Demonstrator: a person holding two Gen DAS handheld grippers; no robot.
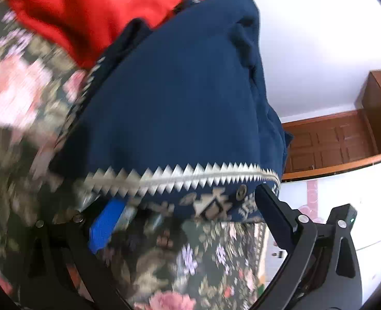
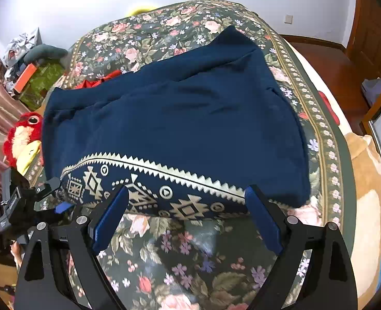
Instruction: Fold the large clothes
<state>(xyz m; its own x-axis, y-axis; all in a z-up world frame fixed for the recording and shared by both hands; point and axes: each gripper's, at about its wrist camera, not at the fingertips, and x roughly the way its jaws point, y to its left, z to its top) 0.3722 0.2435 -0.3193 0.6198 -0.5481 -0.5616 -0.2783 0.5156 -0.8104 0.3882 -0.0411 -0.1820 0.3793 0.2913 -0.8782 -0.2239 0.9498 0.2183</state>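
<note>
A navy blue garment with a silver zigzag and geometric hem band lies folded on the floral bedspread. My right gripper is open, its blue-padded fingers straddling the near hem, resting at its edge. My left gripper is open at the hem's left corner, where the garment fills the blurred left wrist view. The left gripper also shows in the right wrist view, at the garment's left corner. A red garment lies beyond the blue one, peeking out in the right wrist view.
A red and yellow plush toy sits at the bed's left edge. Boxes and clutter stand on the left beyond it. A tan blanket hangs at the right side. Wooden floor and a wooden door lie past the bed.
</note>
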